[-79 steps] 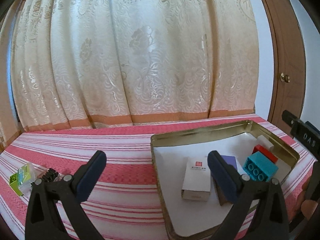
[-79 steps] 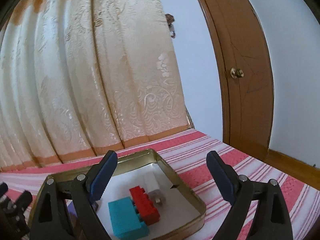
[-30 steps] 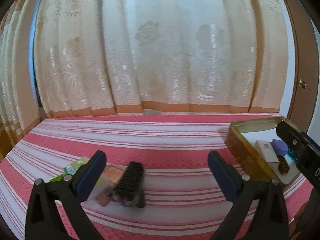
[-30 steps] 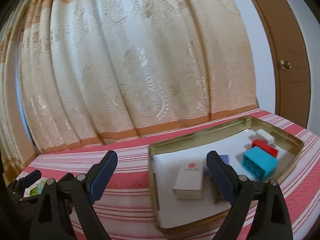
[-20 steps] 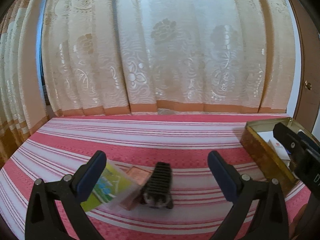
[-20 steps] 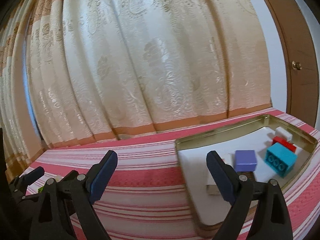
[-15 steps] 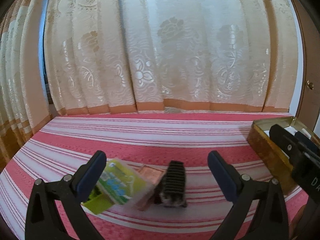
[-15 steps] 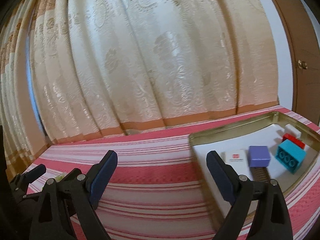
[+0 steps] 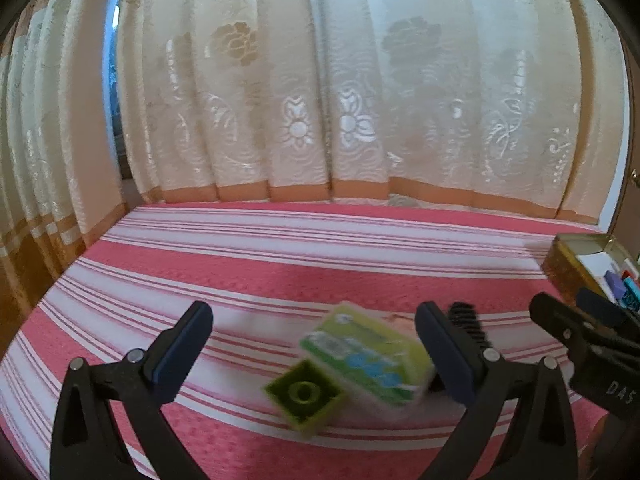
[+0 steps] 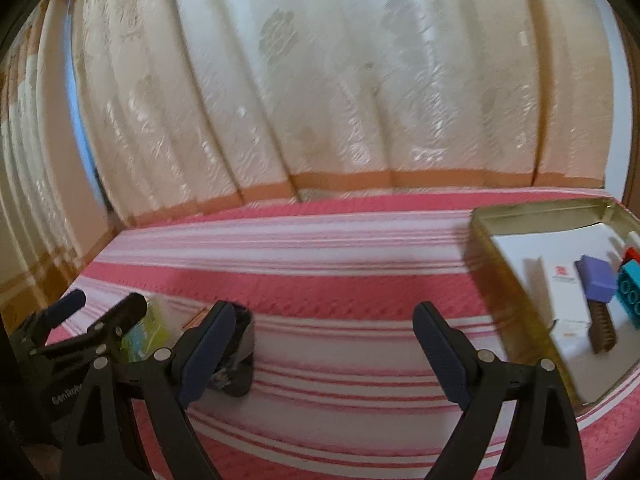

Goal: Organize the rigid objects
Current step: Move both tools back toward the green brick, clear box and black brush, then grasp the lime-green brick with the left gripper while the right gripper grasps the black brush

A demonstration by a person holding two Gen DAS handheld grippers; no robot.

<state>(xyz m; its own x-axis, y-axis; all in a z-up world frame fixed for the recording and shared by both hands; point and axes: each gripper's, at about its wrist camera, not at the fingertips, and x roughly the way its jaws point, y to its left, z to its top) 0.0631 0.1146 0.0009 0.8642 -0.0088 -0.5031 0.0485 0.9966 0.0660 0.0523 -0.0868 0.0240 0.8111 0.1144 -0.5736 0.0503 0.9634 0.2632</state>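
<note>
Green block (image 9: 305,397) & green-labelled box (image 9: 370,360) are seen just ahead of left gripper (image 9: 314,354), between its spread, empty jaws; right gripper (image 10: 324,346) likewise released, farther off; box's long axis slants across the gap.

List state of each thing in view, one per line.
left tongs: open, empty
right tongs: open, empty
gold tin: lid off, holds blocks and a white box
green brick: loose on the striped cloth, studs up
green packet: on the cloth beside the brick, blurred
black comb-like piece: on the cloth, outside the tin
white box: lying flat in the tin
</note>
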